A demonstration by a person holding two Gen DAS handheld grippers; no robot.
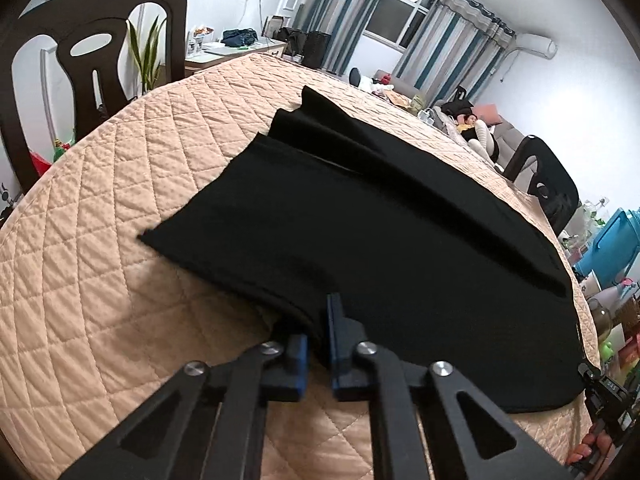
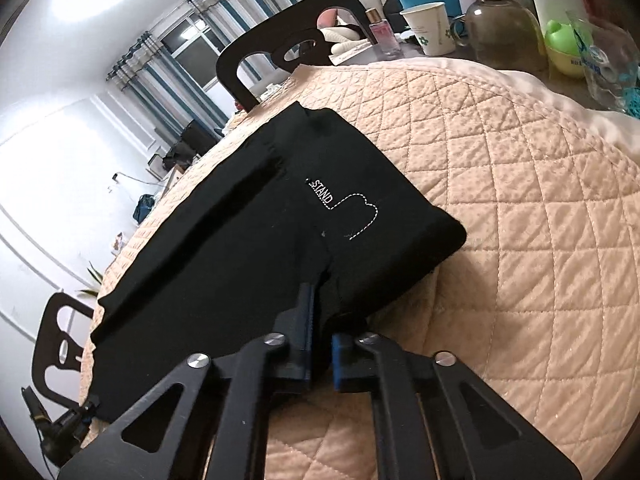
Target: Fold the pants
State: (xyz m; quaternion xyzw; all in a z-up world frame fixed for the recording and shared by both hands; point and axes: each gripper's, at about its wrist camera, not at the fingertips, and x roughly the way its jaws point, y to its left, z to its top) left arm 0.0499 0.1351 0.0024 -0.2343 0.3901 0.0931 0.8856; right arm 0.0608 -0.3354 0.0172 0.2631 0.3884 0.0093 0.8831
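Black pants (image 1: 360, 220) lie spread across a peach quilted table cover (image 1: 100, 240). In the left wrist view my left gripper (image 1: 319, 322) is shut on the near edge of the fabric, which bunches between its blue pads. In the right wrist view the pants (image 2: 224, 248) show white "STAND" stitching (image 2: 322, 193) near the waist end. My right gripper (image 2: 320, 312) is shut on the near hem there. Each view also catches the other gripper at the cloth's far corner: the right gripper (image 1: 608, 396) and the left gripper (image 2: 76, 420).
Dark chairs (image 1: 96, 60) (image 2: 288, 40) stand around the table. Beyond the quilt's far edge sit a paper cup (image 2: 430, 28), a small pink bottle (image 2: 384, 34), a glass jar (image 2: 504, 28) and a green bowl (image 2: 564, 46). A person lies on a sofa (image 1: 476, 128).
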